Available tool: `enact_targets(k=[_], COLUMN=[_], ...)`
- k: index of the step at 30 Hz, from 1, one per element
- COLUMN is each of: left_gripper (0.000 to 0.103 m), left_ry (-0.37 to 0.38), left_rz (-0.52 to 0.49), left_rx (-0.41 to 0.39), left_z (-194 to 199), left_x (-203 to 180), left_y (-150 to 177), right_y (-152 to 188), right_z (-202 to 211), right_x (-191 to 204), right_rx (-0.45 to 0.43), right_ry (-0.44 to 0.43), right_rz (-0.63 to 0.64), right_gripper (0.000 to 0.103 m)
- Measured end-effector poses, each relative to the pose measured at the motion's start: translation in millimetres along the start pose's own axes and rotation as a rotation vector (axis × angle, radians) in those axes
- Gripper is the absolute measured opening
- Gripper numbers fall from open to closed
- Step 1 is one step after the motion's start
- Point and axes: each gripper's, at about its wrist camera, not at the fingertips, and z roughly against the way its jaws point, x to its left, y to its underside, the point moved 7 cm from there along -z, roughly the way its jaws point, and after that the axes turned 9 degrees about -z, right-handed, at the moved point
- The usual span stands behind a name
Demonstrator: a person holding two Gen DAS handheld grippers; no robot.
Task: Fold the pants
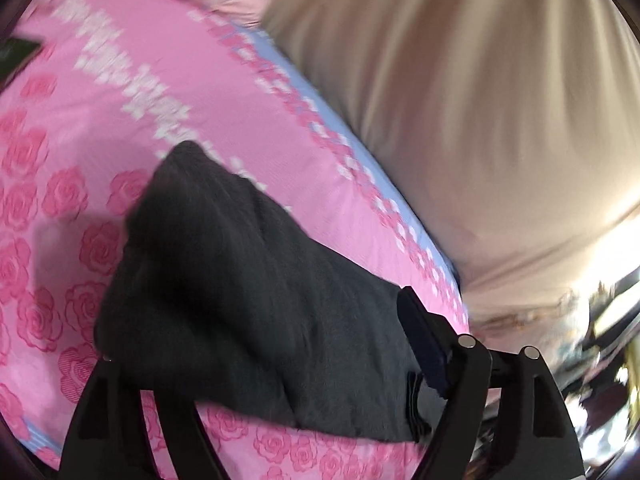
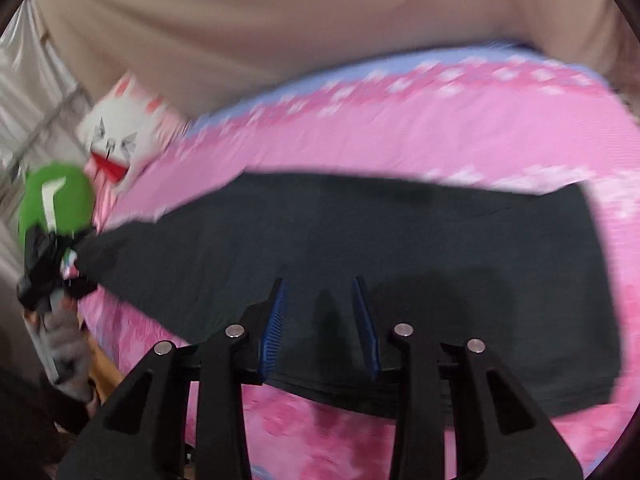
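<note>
Dark grey pants point(image 2: 360, 248) lie on a pink rose-print bedsheet point(image 2: 440, 128). In the right wrist view my right gripper point(image 2: 320, 292) hovers over their near edge, jaws open, blue pads point(image 2: 272, 320) apart, nothing between them. The left gripper with its green handle point(image 2: 56, 200) shows at the far left, at the pants' end. In the left wrist view the pants point(image 1: 240, 280) drape across the gripper; the right finger point(image 1: 424, 336) stands beside the cloth and the left finger is hidden under it. Whether the left gripper point(image 1: 260, 360) pinches the cloth I cannot tell.
A beige curtain or sheet point(image 1: 480, 100) hangs along the far side of the bed. A white cartoon pillow point(image 2: 124, 136) lies at the bed's head. Clutter point(image 1: 600, 320) lies beyond the bed's edge.
</note>
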Motion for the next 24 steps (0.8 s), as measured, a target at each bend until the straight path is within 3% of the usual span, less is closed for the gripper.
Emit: enact_targets(k=[1, 3, 4, 5, 6, 7, 10, 13, 14, 16, 17, 19, 20, 21, 22, 24], left_gripper=[0.076, 0.076, 0.075, 0.074, 0.072, 0.067, 0.057, 0.056, 0.056, 0.056, 0.056, 0.056, 0.056, 0.056, 0.056, 0.056], left_ry=[-0.006, 0.000, 0.009, 0.014, 0.011, 0.001, -0.025, -0.015, -0.015, -0.014, -0.016, -0.017, -0.019, -0.026, -0.030, -0.030], left_rz=[0.025, 0.066, 0.068, 0.059, 0.040, 0.025, -0.015, -0.009, -0.006, -0.001, 0.003, 0.003, -0.001, -0.010, -0.016, -0.015], left_rx=[0.003, 0.005, 0.006, 0.006, 0.005, 0.002, -0.001, 0.000, 0.001, 0.000, 0.000, 0.002, 0.004, 0.003, 0.001, -0.002], left_z=[-2.5, -6.5, -7.2, -7.0, -6.4, -6.0, -4.0, -1.7, -1.4, -2.8, -3.0, -1.2, -0.7, 0.8, 0.9, 1.1], left_x=[5.8, 16.5, 17.7, 17.6, 15.8, 14.7, 13.3, 16.7, 17.8, 18.8, 18.5, 17.2, 16.1, 15.6, 15.4, 16.1], left_y=[-1.0, -4.0, -4.9, -6.4, -8.0, -8.7, -8.2, -7.3, -7.0, -7.6, -8.0, -7.2, -7.4, -7.3, -7.1, -6.4], right_y=[3.4, 3.1, 2.3, -1.8, -5.7, -10.6, -19.5, -37.0, -39.4, -26.6, -16.4, -10.8, -9.1, -7.8, -6.0, -3.3], right_z=[-11.1, -20.6, -25.0, -29.0, -33.0, -36.3, -25.8, 1.6, -1.4, -33.6, -52.0, -45.0, -43.0, -39.0, -36.7, -40.2], right_x=[5.2, 17.0, 20.1, 22.8, 21.8, 22.0, 27.3, 33.5, 36.7, 39.4, 36.5, 41.5, 43.8, 46.3, 48.0, 46.0], right_rx=[0.023, -0.019, -0.022, -0.049, -0.060, -0.062, -0.099, -0.166, -0.152, -0.018, 0.056, 0.007, 0.020, 0.016, 0.005, -0.017], right_ry=[0.009, 0.031, 0.063, 0.126, 0.172, 0.191, 0.180, 0.104, 0.092, 0.082, 0.104, 0.111, 0.097, 0.080, 0.084, 0.200], right_rz=[0.014, 0.060, 0.093, 0.137, 0.158, 0.160, 0.127, 0.088, 0.093, 0.129, 0.140, 0.175, 0.172, 0.167, 0.179, 0.267], right_gripper=[0.034, 0.053, 0.053, 0.039, 0.016, 0.009, 0.005, 0.005, 0.006, 0.018, 0.029, 0.037, 0.058, 0.069, 0.069, 0.062])
